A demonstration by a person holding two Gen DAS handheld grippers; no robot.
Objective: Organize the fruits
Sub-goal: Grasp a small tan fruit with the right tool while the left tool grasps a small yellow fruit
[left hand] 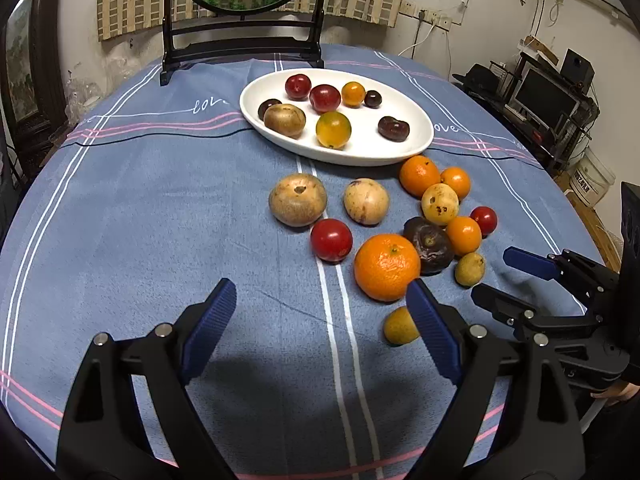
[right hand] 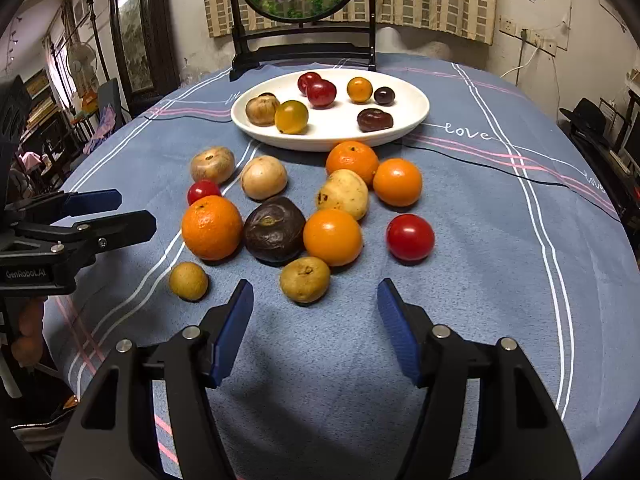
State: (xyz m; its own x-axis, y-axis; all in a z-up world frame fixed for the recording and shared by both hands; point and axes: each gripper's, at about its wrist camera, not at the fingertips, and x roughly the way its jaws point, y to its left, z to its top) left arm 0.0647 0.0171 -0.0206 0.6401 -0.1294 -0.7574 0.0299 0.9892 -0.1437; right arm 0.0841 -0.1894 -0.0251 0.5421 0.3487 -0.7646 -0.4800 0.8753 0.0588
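Note:
A white oval plate [left hand: 408, 148] [right hand: 412, 120] at the far middle holds several small fruits. In front of it loose fruits lie on the blue cloth: oranges [left hand: 386, 266] [right hand: 212, 227], red tomatoes [left hand: 331, 239] [right hand: 410, 237], tan round fruits [left hand: 298, 199] [right hand: 264, 177], a dark wrinkled fruit [left hand: 430, 245] [right hand: 274, 229] and small yellow-brown ones [left hand: 400, 326] [right hand: 305, 279]. My left gripper [left hand: 322, 306] [right hand: 132, 210] is open and empty, just short of the big orange. My right gripper [right hand: 316, 302] [left hand: 492, 276] is open and empty, just short of a small yellow-brown fruit.
A round picture on a dark stand [left hand: 244, 44] [right hand: 304, 48] stands behind the plate. A thin black cable [right hand: 500, 168] runs over the cloth to the right of the plate. Shelves with a monitor [left hand: 544, 96] are off the table's right side.

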